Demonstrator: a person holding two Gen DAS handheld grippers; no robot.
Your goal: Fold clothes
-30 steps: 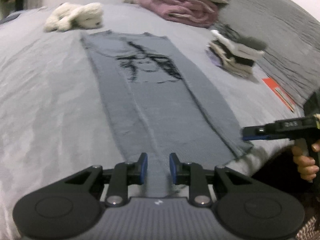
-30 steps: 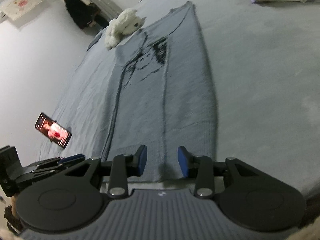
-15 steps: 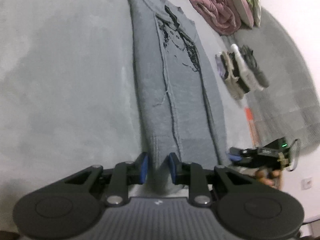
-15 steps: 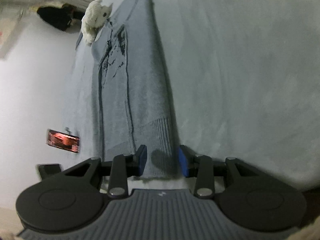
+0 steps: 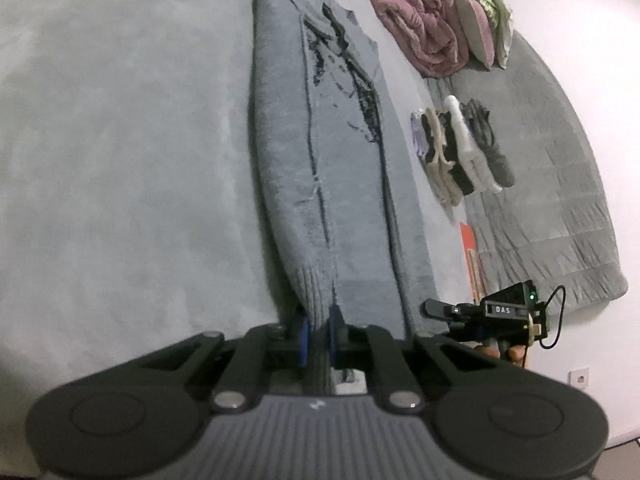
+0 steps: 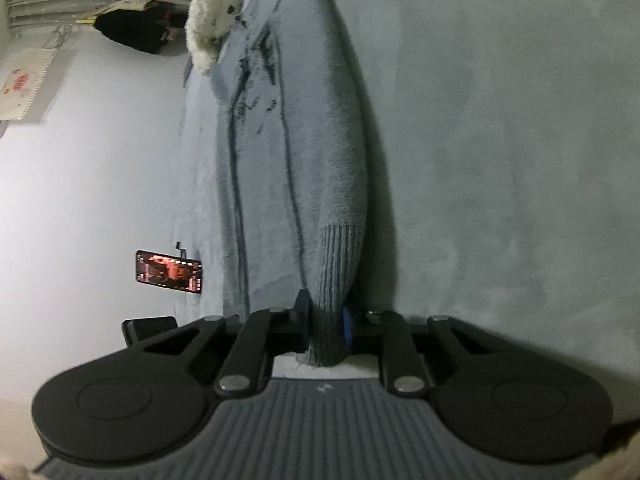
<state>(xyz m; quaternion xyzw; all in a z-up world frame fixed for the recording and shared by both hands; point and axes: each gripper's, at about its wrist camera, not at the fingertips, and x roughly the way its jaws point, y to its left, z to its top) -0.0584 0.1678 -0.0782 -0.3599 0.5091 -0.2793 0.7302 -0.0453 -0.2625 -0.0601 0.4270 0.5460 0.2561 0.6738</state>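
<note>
A grey knit sweater (image 5: 340,160) with a black print lies folded into a long strip on the grey bed cover (image 5: 120,160). My left gripper (image 5: 318,334) is shut on the left corner of its ribbed hem, and the fabric is bunched between the blue pads. In the right wrist view the sweater (image 6: 280,160) runs away from me. My right gripper (image 6: 326,330) is at the hem's right corner, its jaws closing with the ribbed fabric pinched between them. The right gripper's body (image 5: 492,312) also shows low right in the left wrist view, with fingers of a hand below it.
A stack of folded clothes (image 5: 460,148) and a rolled pink blanket (image 5: 424,28) lie to the sweater's right, beside a grey quilt (image 5: 560,200). A white plush toy (image 6: 212,20) sits by the collar. A lit phone (image 6: 168,272) lies at the bed's left edge.
Both grippers dropped to the sweater's near hem and rolled. Their jaws then closed, and the ribbed hem is now pinched in each.
</note>
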